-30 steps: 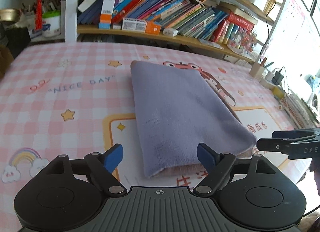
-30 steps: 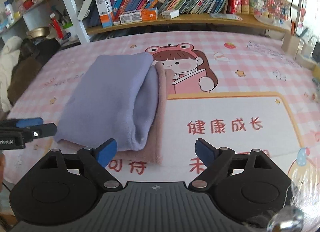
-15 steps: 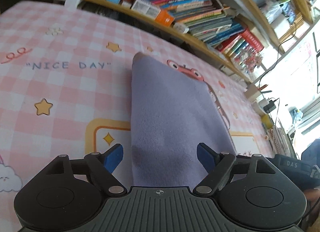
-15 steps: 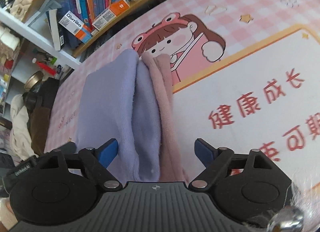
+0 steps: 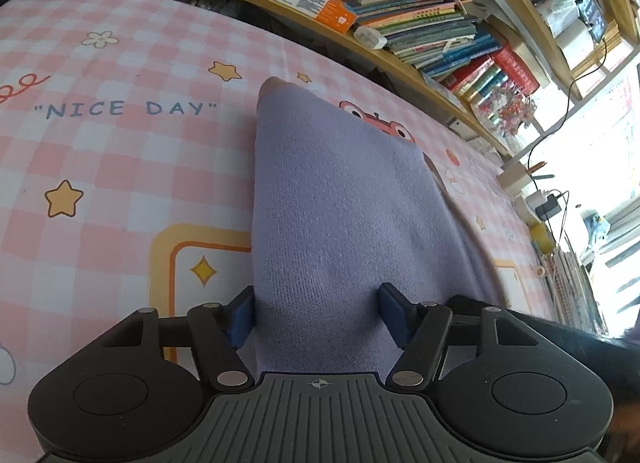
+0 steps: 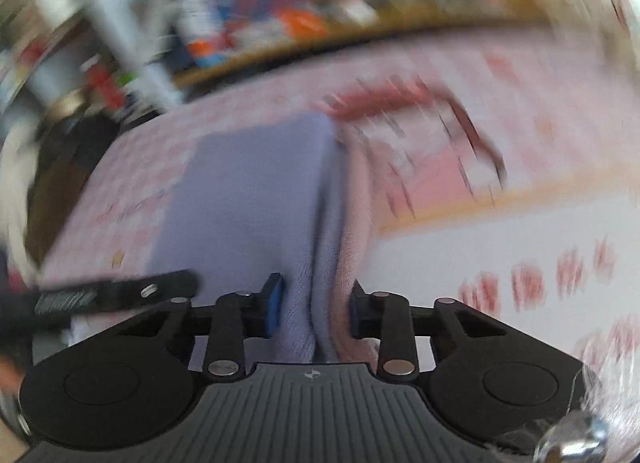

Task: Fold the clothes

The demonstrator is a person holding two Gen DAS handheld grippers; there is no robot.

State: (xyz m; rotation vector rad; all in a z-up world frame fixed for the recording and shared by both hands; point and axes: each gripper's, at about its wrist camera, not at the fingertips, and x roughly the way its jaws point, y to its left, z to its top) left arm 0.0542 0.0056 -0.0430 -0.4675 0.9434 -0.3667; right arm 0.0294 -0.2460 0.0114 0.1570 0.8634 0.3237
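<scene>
A folded garment, lavender on top (image 5: 340, 199) with a dusty pink layer under it (image 6: 356, 223), lies on the pink checked tablecloth (image 5: 120, 167). My left gripper (image 5: 316, 319) has its blue pads on either side of the near lavender edge, partly closed on it. My right gripper (image 6: 316, 309) has closed further on the near edge, where lavender and pink layers meet. The right wrist view is blurred by motion. The left gripper's black body (image 6: 112, 291) shows at the left of that view.
A wooden shelf of books (image 5: 400, 3) runs along the far side of the table. A pen holder (image 5: 524, 179), charger and cables (image 5: 552, 207) stand at the far right edge. A white shelf post (image 6: 120, 35) stands at the back left.
Both grippers moved forward onto the garment's near edge and narrowed around it. One second ago both were wide open short of the cloth. The right view has swung and blurred.
</scene>
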